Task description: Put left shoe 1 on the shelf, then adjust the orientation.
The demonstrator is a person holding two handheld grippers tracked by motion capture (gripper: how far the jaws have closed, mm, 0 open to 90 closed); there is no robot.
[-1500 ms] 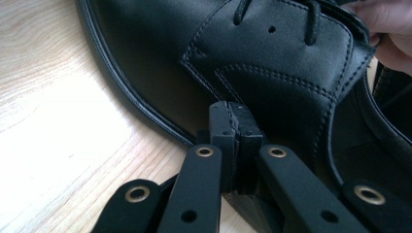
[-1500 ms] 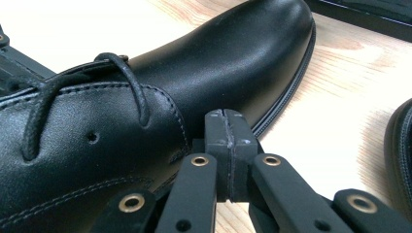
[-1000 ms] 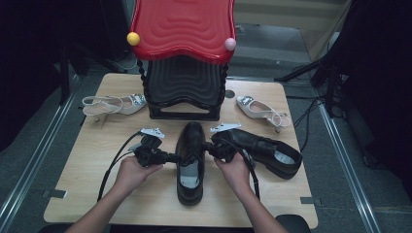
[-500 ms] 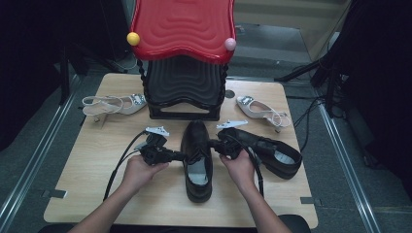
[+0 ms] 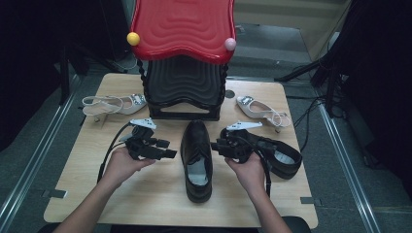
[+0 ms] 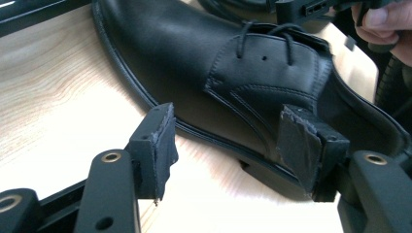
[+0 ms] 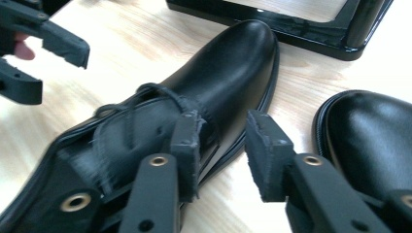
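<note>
From above, a black shoe [image 5: 196, 160] lay mid-table between the left gripper [image 5: 167, 149] and the right gripper [image 5: 217, 145], touched by neither. In the left gripper view, the jaws had just spread wide, the shoe [image 6: 228, 73] beyond them. In the right gripper view, the jaws had just parted beside the shoe [image 7: 214, 82], gripping nothing.

No readable text, labels, brands, numbers or signs anywhere

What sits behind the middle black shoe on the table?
Behind the middle black shoe stands a black stand with a red wavy top. A white heeled sandal lies left of the stand. The table behind the stand is hidden.
</note>
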